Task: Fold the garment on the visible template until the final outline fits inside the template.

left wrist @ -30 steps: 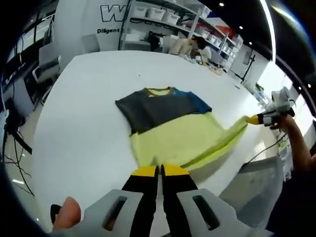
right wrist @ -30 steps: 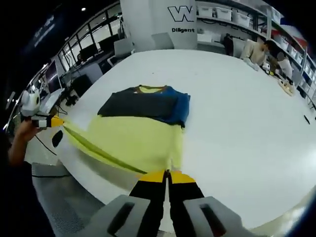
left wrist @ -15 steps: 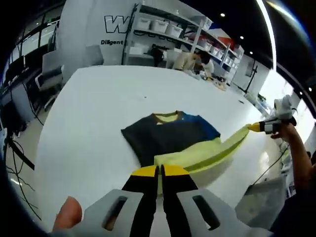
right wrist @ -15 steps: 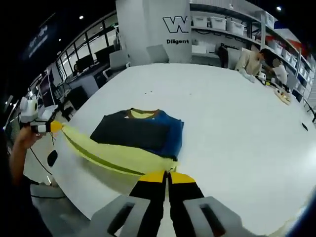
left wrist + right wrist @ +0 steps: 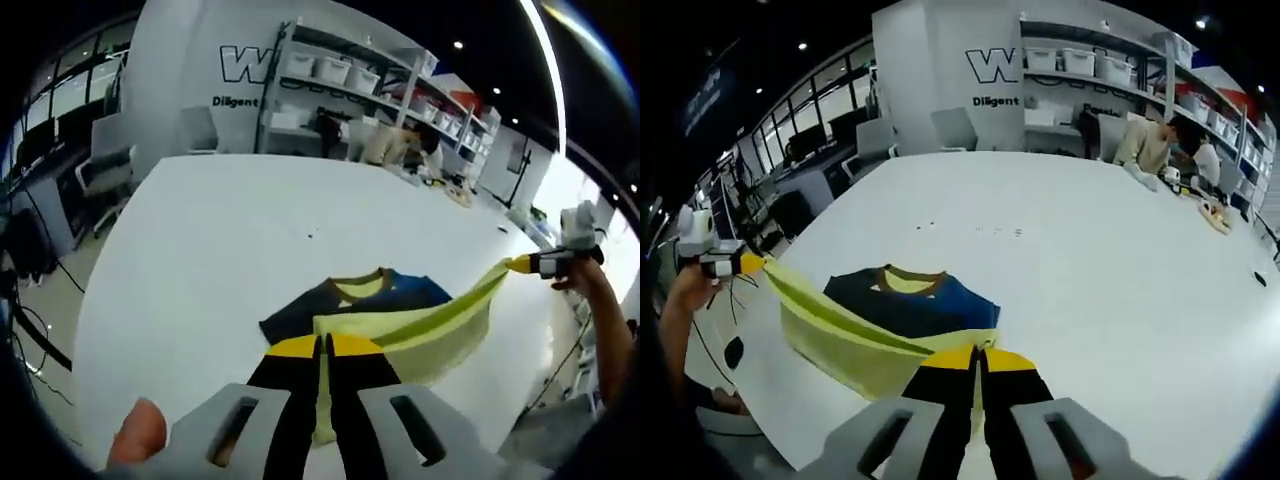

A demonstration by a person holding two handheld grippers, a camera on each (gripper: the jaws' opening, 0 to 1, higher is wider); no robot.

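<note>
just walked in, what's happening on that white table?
A person is folding a shirt on the white table with two handheld grippers. The left gripper and the right gripper are each shut on the shirt's yellow-green hem, holding it raised and stretched between them above the dark upper part, which lies flat on the table. The fold isn't laid down yet. Other people sit at the far end.

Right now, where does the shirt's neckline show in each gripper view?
Left gripper view: the neckline sits just right of centre, above this view's own jaws.
Right gripper view: the neckline sits left of centre, up-left of the jaws.
Shared landmark: the big W wall sign, top of each view.
</note>
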